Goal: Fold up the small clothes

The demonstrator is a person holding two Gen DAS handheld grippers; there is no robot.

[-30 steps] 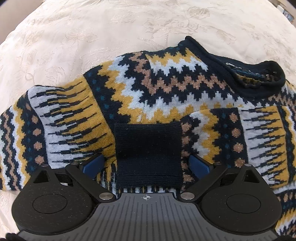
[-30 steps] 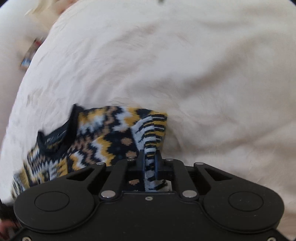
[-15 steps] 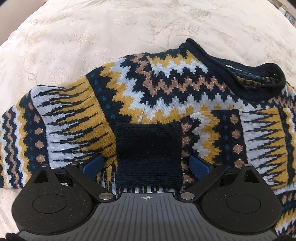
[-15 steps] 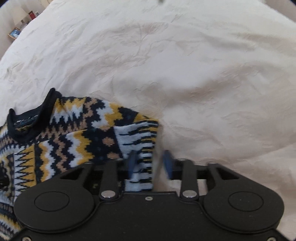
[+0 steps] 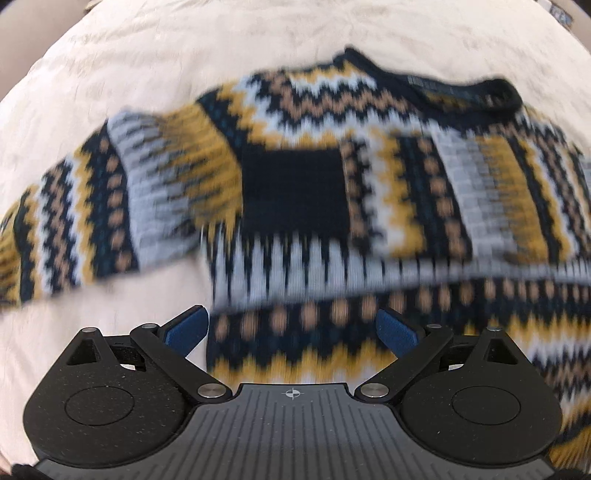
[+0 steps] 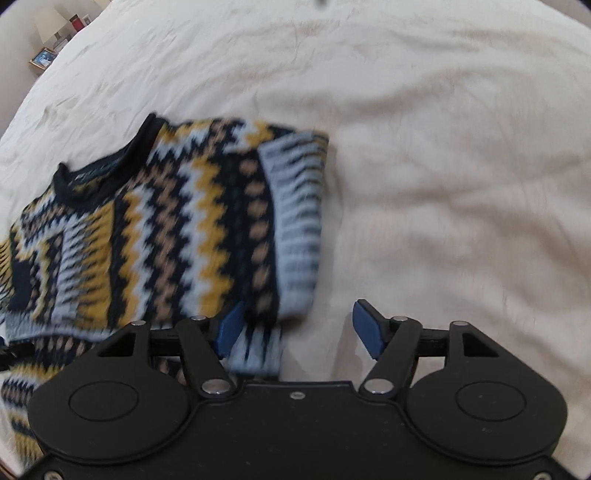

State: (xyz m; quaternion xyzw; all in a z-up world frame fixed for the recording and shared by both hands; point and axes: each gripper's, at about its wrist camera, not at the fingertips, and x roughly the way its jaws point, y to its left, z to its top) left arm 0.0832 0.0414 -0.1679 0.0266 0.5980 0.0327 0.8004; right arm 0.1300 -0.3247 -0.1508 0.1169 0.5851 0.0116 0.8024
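A patterned knit sweater in navy, mustard, tan and pale grey lies spread on a cream bedspread, with both sleeves folded in across the chest so that a dark navy cuff sits near the middle of the body. In the left wrist view the left gripper hangs above the lower part of the sweater with its blue-padded fingers spread wide and nothing between them; one pad is over bare bedspread, the other over the knit. In the right wrist view the right gripper is also spread wide and holds nothing: its left pad is over the sweater's lower edge and its right pad over bare cloth, and a pale striped strip of the sweater runs down between them until the gripper body hides it. The navy collar shows at the sweater's far end in that view, with a folded sleeve forming the straight right edge. Both views are smeared by motion, so the knit pattern reads only as zigzags, dots and stripes, and a label inside the neck cannot be read. The sweater's hem is covered by the gripper bodies, and its left side is cut off by the frame edge. At the far corner of the right wrist view a lamp and a small framed picture stand beyond the bed, too small to make out further.
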